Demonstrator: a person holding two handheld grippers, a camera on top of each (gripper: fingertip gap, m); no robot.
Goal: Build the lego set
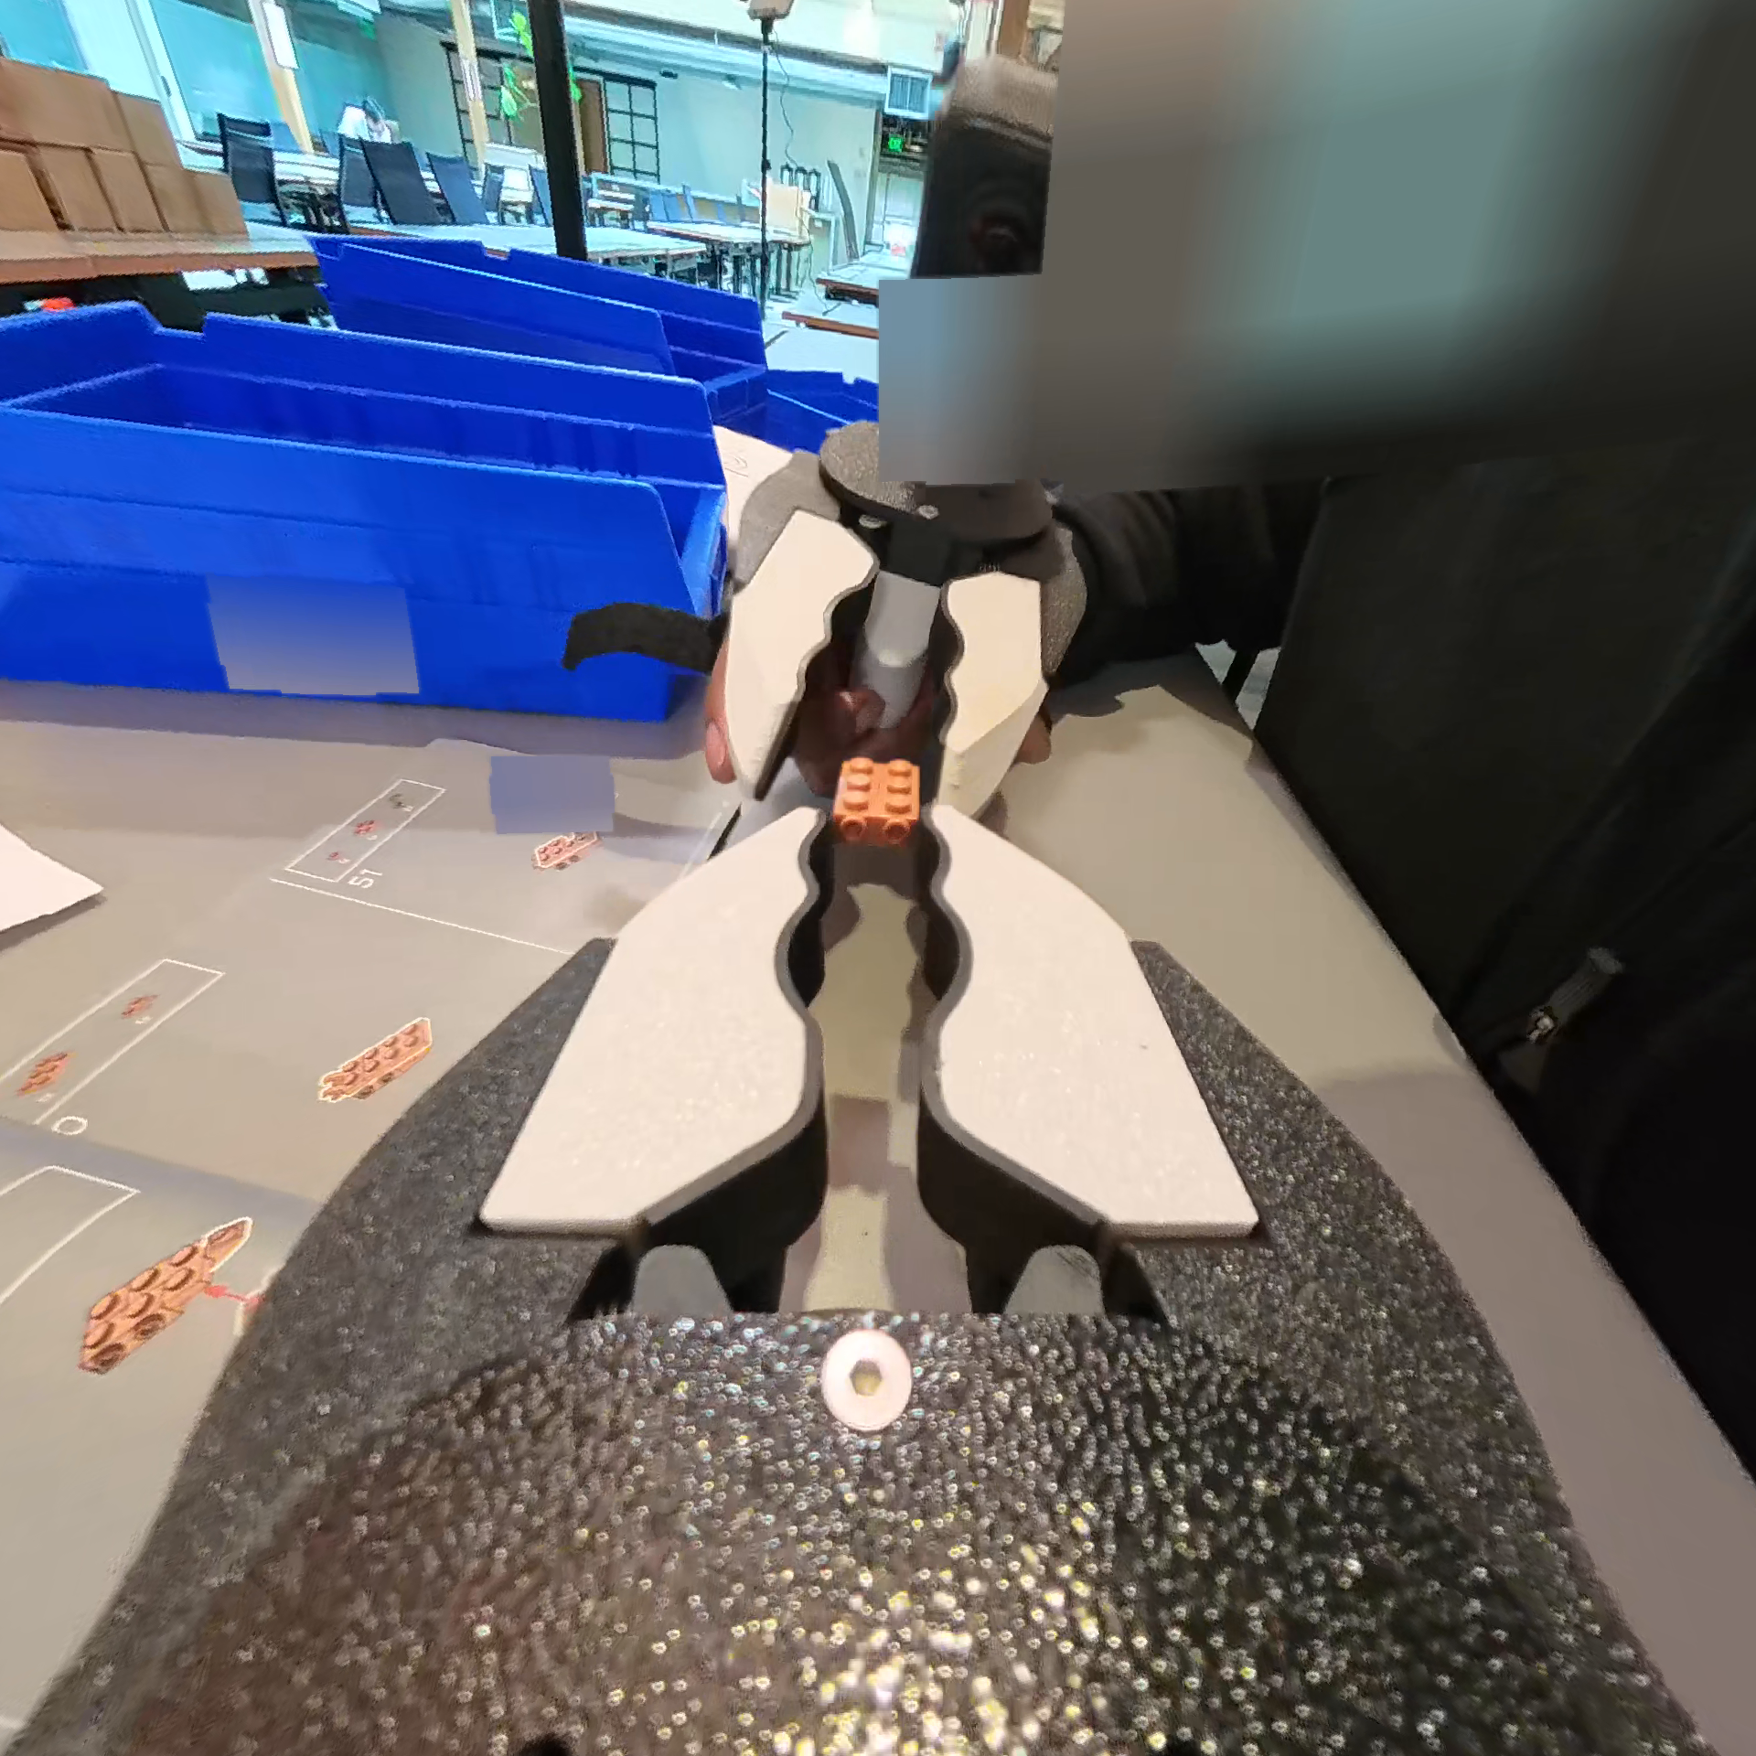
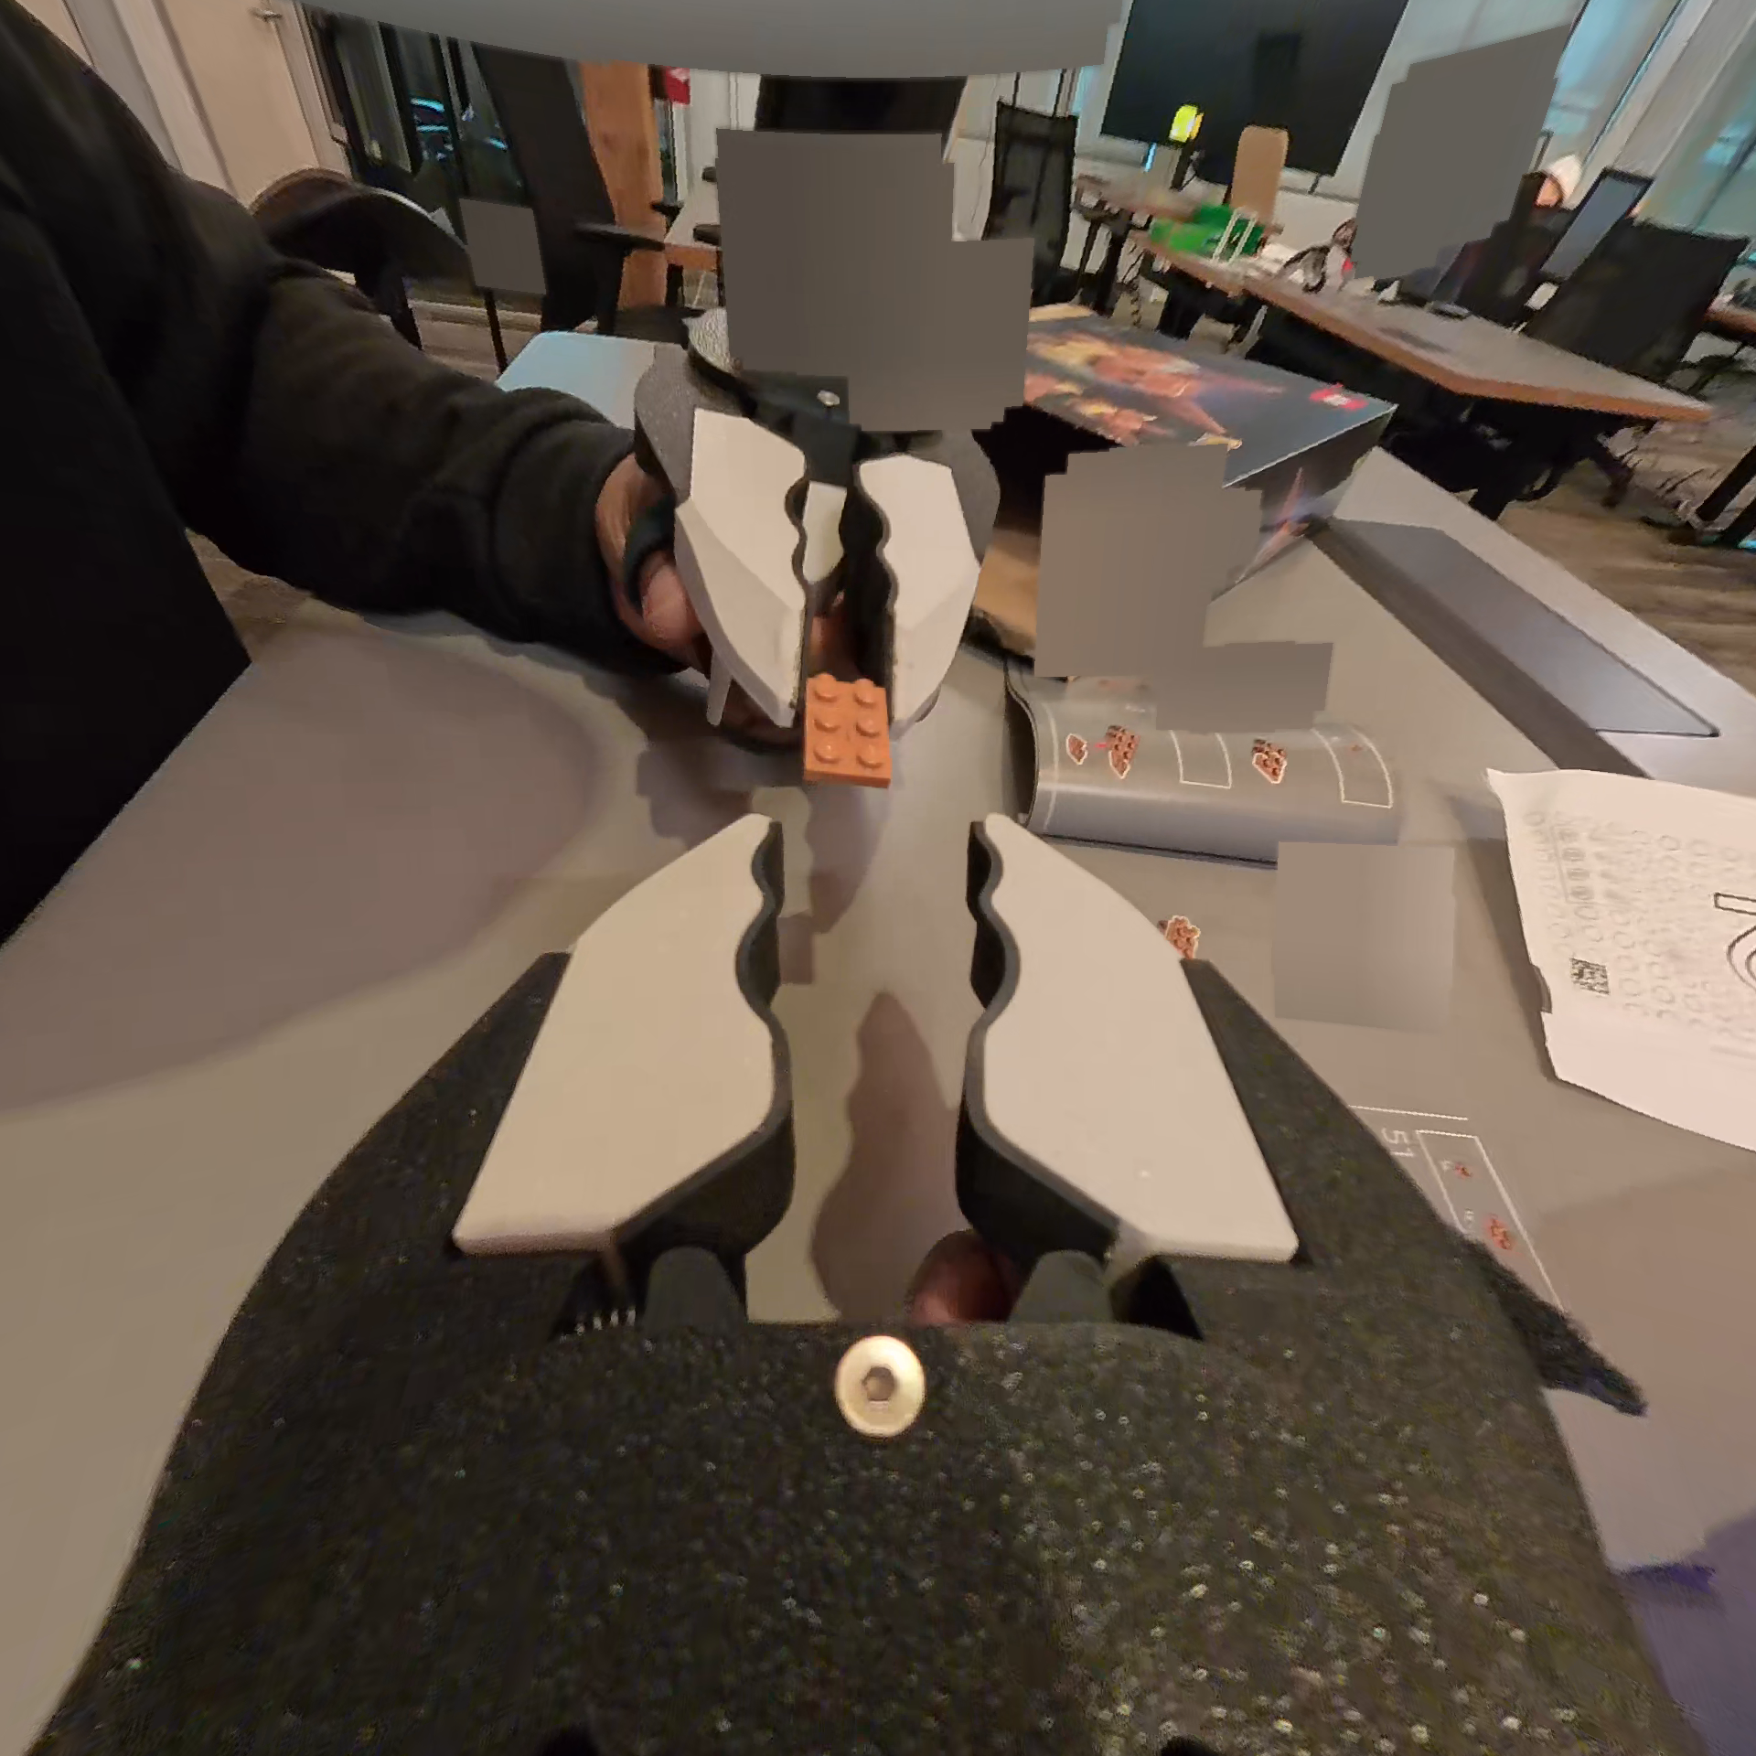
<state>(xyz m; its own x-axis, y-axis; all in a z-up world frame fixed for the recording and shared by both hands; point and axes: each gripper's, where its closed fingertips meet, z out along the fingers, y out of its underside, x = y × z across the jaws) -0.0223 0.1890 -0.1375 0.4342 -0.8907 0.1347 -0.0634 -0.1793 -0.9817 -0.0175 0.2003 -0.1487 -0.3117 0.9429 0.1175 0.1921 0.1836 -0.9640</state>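
Observation:
My left gripper [image 1: 874, 829] is shut on a small orange studded plate [image 1: 876, 803], gripped by its sides at the fingertips and held above the grey table [image 1: 1188, 855]. In the right wrist view the same plate [image 2: 849, 730] sticks out studs-up from the left gripper [image 2: 846, 679], most of its length free. My right gripper [image 2: 874, 841] is open and empty, its fingertips a short way in front of the plate's free end. It also shows in the left wrist view [image 1: 869, 722], facing the left gripper just beyond the plate.
Blue plastic bins [image 1: 361, 532] stand on the far left. A grey instruction booklet [image 2: 1207, 779], a printed paper sheet [image 2: 1634, 941] and a picture box [image 2: 1197, 399] lie to the right. A person's black sleeve [image 2: 314, 475] reaches in. My left and right fingertips are right by each other.

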